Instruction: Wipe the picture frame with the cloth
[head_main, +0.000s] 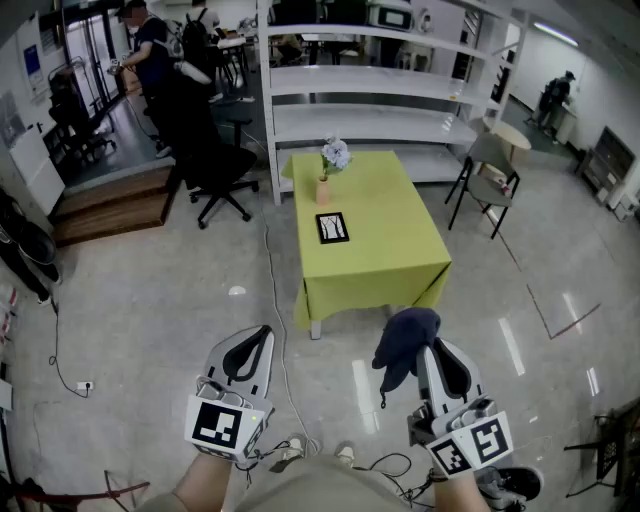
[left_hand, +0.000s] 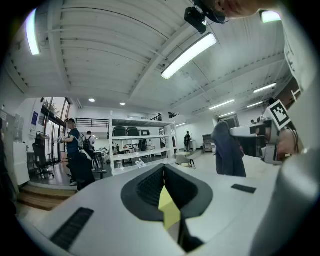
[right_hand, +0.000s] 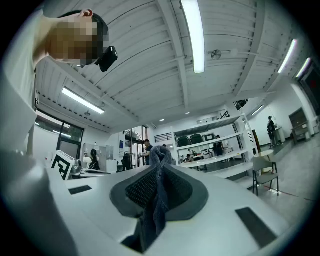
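Navy cloth (right_hand: 152, 210) in right gripper (right_hand: 160, 167)

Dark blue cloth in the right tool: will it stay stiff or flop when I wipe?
Probably floppy: the dark blue cloth droops in soft folds from the right tool. Likely light, since it pinches thin between the jaws. It may bunch while wiping.
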